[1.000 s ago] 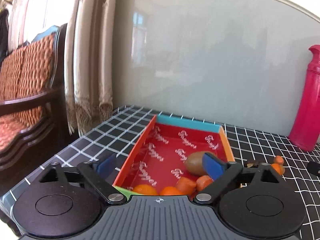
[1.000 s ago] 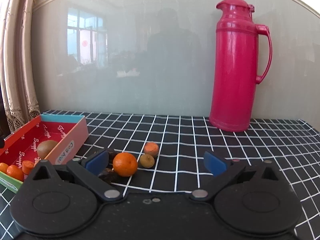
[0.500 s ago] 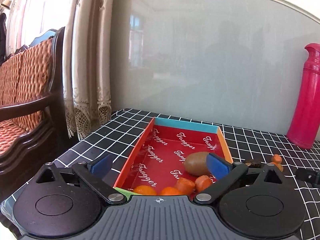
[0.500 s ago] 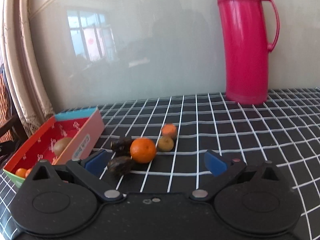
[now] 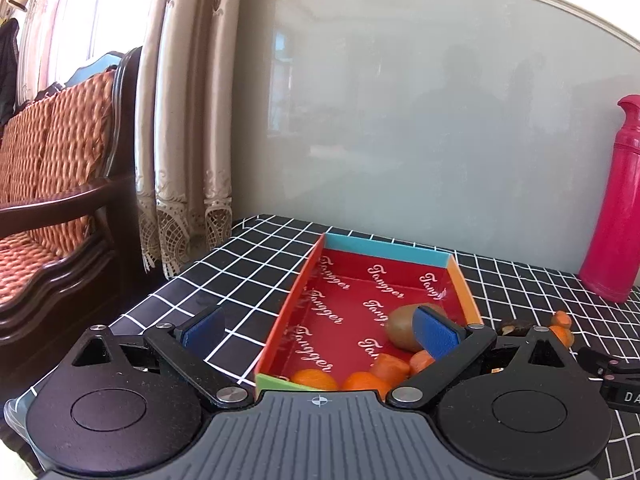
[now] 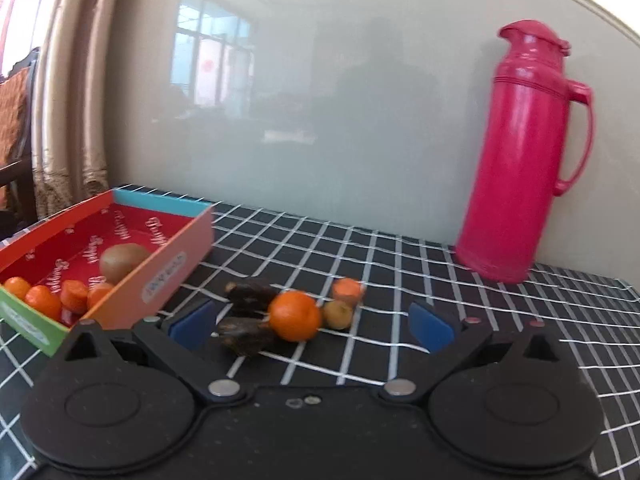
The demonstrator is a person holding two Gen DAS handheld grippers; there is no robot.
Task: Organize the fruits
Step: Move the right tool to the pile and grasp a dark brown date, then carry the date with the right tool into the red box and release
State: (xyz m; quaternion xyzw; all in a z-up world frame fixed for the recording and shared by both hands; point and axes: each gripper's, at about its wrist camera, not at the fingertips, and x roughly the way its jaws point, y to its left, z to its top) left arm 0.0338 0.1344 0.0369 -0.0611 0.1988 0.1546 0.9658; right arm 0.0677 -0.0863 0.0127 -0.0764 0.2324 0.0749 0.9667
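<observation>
- Honestly, the tangerine [image 6: 295,315] is the one I'd worry about: it sits on the checked tablecloth [image 6: 400,264] touching the two dark dried fruits [image 6: 244,320] and just beside a small yellowish-green fruit [image 6: 338,314], so closing on it could nudge the neighbours and send something rolling.
- My right gripper [image 6: 312,322] has its jaws spread wide and nothing between them. The tangerine is left of centre in the gap, so if I shut now I think the left pad hits a dried fruit first.
- My left gripper [image 5: 318,330] is also wide apart and empty, hovering at the near end of the red cardboard tray [image 5: 384,246]. One finger looks to be over the tray, in front of the kiwi [image 5: 406,326], and bumping that light box could shove it along the cloth.
- Already in the tray: the kiwi, a couple of tangerines [image 5: 314,380] and some carrot chunks [image 5: 390,366].
- Only the right wrist view shows the loose pile properly, plus a carrot piece [image 6: 348,289] behind it and the whole pink thermos [image 6: 516,152].
- Only the left view shows the tray floor end to end, the curtain [image 5: 184,120] and the wooden sofa [image 5: 52,184] past the table edge, so a runaway fruit on that side drops off.
</observation>
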